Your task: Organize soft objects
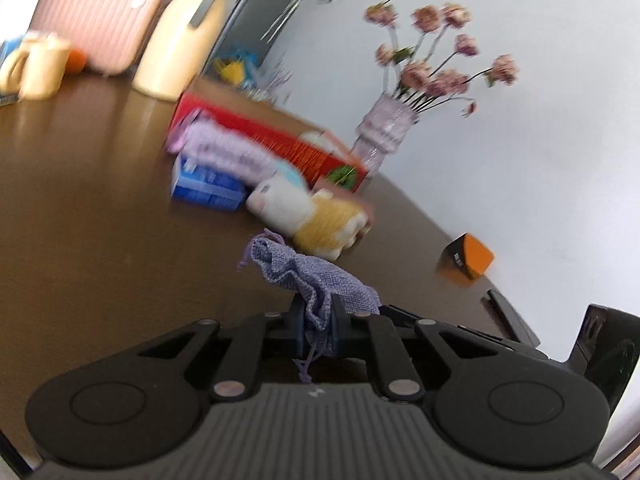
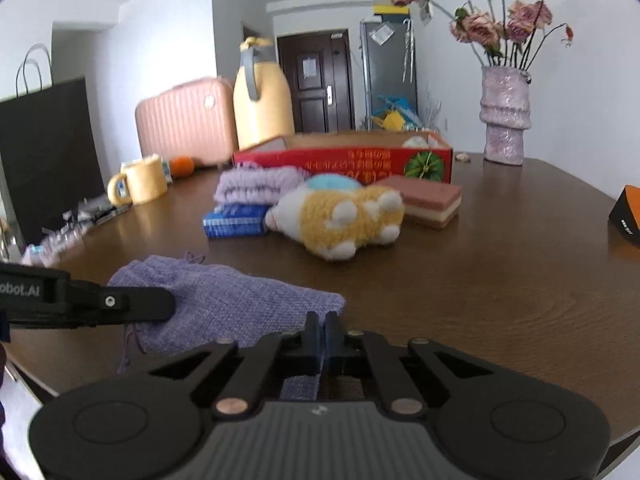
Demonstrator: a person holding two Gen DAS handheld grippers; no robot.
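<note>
A purple cloth drawstring pouch (image 1: pixel 308 276) is pinched between the fingers of my left gripper (image 1: pixel 318 320), which is shut on it. In the right wrist view the same pouch (image 2: pixel 236 304) lies low over the brown table (image 2: pixel 500 288), with the left gripper's finger (image 2: pixel 132 304) on its left side. My right gripper (image 2: pixel 322 328) is shut, its fingertips at the pouch's near right corner; a grip there is not clear. A yellow and white plush toy (image 2: pixel 344 216), a folded purple fluffy cloth (image 2: pixel 256 186) and a pink layered sponge (image 2: pixel 428 200) lie in front of a red cardboard box (image 2: pixel 344 160).
A blue packet (image 2: pixel 234 220) lies under the fluffy cloth. A purple vase with dried flowers (image 2: pixel 504 120) stands at the back right. An orange and black box (image 2: pixel 628 216) sits at the right edge. A yellow mug (image 2: pixel 140 184), a yellow jug (image 2: pixel 262 96) and a pink suitcase (image 2: pixel 184 120) stand at the back left.
</note>
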